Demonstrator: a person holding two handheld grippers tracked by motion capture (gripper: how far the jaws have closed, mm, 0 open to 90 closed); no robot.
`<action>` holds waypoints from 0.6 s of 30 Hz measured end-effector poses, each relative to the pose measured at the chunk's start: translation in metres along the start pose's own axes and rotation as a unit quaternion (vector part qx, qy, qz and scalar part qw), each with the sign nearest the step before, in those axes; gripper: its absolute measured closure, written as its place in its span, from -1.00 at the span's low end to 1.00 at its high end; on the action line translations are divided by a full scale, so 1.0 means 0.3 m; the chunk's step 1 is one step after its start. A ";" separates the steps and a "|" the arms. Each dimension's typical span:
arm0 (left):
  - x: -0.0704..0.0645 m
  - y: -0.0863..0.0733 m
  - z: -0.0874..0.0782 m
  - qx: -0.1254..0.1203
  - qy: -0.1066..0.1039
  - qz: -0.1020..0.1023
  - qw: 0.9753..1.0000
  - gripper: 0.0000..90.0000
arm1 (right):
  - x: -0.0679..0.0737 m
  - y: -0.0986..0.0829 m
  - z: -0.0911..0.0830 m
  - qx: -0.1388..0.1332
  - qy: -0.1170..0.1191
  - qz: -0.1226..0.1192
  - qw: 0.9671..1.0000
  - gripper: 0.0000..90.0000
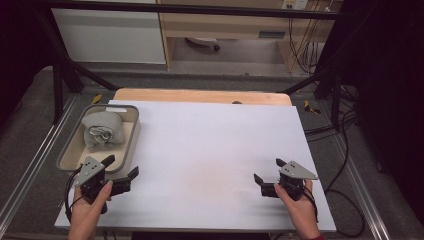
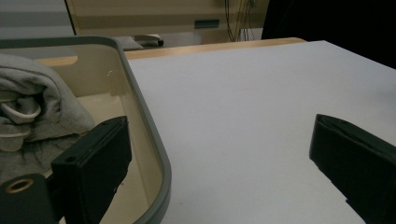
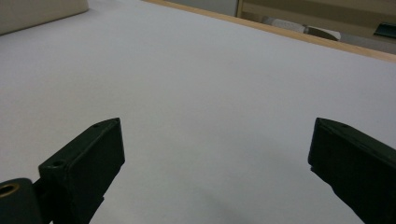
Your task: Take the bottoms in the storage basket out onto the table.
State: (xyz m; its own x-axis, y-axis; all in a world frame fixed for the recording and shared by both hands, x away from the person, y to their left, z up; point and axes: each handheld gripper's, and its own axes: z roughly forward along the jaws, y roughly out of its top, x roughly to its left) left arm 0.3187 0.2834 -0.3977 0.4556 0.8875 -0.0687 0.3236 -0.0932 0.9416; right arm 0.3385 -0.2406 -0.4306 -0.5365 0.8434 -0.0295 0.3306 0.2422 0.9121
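Lower left of the high view: left gripper (image 1: 121,167) spread wide with nothing between its jaws, one jaw over the near rim of the grey-rimmed cream bin (image 1: 131,136), the other over the white table sheet (image 1: 210,145). Rolled grey sweatshirt (image 1: 102,129) lying inside that bin, at left of frame, just beyond the left gripper. Lower right: right gripper (image 1: 267,171) likewise spread and empty, low over bare sheet, well apart from bin

We look from high view, above near edge, facing forward and down on white table (image 1: 210,150). Our left gripper view sits low, close, tray (image 2: 159,154) at 9 o'clock. Right gripper view skims tabletop. All share table.
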 end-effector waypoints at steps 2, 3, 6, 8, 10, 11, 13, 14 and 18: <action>0.002 0.000 0.003 0.002 0.001 0.001 1.000 -0.86 | 0.006 0.002 0.007 0.004 0.001 -0.008 1.000 -0.92; 0.002 0.001 0.002 -0.001 0.002 0.000 1.000 -0.86 | 0.006 0.002 0.007 0.004 0.001 -0.008 1.000 -0.92; 0.007 0.006 -0.001 -0.006 0.002 -0.002 1.000 -0.86 | 0.017 0.003 0.009 0.005 -0.001 -0.018 1.000 -0.92; 0.011 0.004 0.002 -0.002 0.001 -0.006 1.000 -0.86 | 0.018 0.003 0.008 0.005 0.000 -0.017 1.000 -0.93; 0.010 0.004 0.005 -0.001 0.000 -0.007 1.000 -0.86 | 0.017 0.002 0.006 0.004 -0.001 -0.016 1.000 -0.93; 0.009 0.004 0.005 -0.001 0.000 -0.005 1.000 -0.86 | 0.016 0.001 0.006 0.004 -0.001 -0.015 1.000 -0.93; 0.005 0.005 0.006 -0.001 -0.002 -0.002 1.000 -0.86 | 0.015 0.001 0.007 0.004 -0.002 -0.015 1.000 -0.93; 0.003 0.005 0.008 0.000 -0.003 0.002 1.000 -0.87 | 0.015 0.001 0.009 0.005 -0.003 -0.014 1.000 -0.93; -0.019 0.010 0.019 0.006 -0.008 0.023 1.000 -0.89 | 0.018 0.001 0.014 0.007 -0.003 -0.013 1.000 -0.94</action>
State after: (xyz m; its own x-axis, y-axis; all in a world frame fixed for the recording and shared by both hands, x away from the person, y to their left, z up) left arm 0.3217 0.2755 -0.3964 0.4839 0.8746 -0.0302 0.3122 -0.1403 0.9396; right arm 0.3389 -0.2341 -0.4322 -0.5410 0.8393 -0.0547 0.3281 0.2705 0.9051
